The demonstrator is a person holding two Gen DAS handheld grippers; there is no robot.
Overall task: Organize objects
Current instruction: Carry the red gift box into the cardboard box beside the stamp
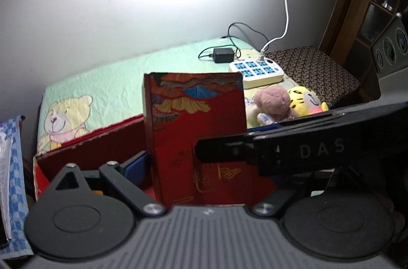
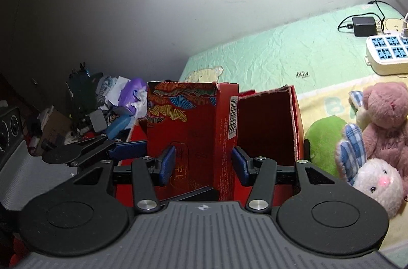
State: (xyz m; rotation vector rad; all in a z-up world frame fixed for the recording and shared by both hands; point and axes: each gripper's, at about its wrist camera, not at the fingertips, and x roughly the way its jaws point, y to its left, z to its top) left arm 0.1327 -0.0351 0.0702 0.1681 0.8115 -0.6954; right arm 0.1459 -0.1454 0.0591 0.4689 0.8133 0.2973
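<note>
Holding the red carton (image 2: 188,141) upright between both grippers, inside or just at the open red storage box (image 2: 267,126) on the bed (image 2: 267,57).

Right gripper (image 2: 204,162): blue pads sit either side of the carton's lower part. Left pad touches the printed face; right pad looks just off the barcode side, so I can't tell if it's actually clamped.

Left gripper (image 1: 193,167): carton fills the gap. One blue pad shows at its left edge; the other is hidden behind the right gripper crossing the view. Grip state can't be told.

Doing it well, my read: keep the carton vertical, lower it against the box wall, release one side at a time so it doesn't tip.

Hidden: carton base and box floor, so seated or hovering is unclear. Plush toys (image 2: 382,116) lie beside the box, power strip (image 1: 257,70) further back.
</note>
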